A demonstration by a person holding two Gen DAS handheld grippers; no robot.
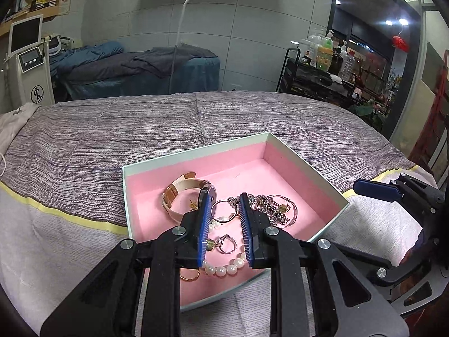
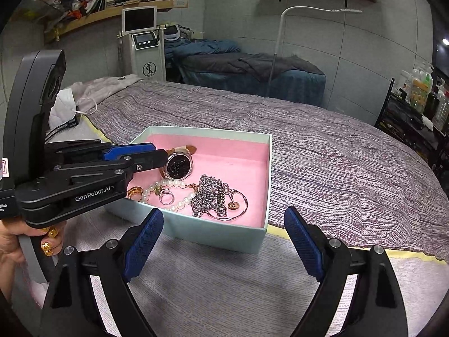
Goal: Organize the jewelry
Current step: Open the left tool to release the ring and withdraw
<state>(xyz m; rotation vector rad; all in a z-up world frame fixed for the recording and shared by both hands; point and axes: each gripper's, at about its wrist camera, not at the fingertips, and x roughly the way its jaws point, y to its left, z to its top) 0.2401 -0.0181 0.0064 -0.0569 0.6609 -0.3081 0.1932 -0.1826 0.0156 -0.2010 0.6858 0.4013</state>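
An open pale-green box (image 1: 196,147) (image 2: 213,133) with pink lining lies on the bed. It holds a watch (image 1: 182,188) (image 2: 178,165), a pearl bracelet (image 1: 224,269) (image 2: 179,205), a tangle of silver chain (image 1: 269,207) (image 2: 207,193), a silver ring (image 1: 226,243) (image 2: 165,196) and a gold ring (image 1: 190,276) (image 2: 134,192). My left gripper (image 1: 224,198) (image 2: 160,153) hovers over the box, its jaws a narrow gap apart with nothing between them. My right gripper (image 2: 223,212) stands wide open just in front of the box, holding nothing. One of its fingers (image 1: 376,189) shows right of the box.
The box rests on a striped purple-grey bedspread (image 2: 336,146) with a yellow band. A white face mask (image 2: 67,104) lies at the bed's far left. A hand (image 2: 16,241) holds the left gripper. A cart of bottles (image 1: 322,64) and a white machine (image 2: 146,53) stand beyond the bed.
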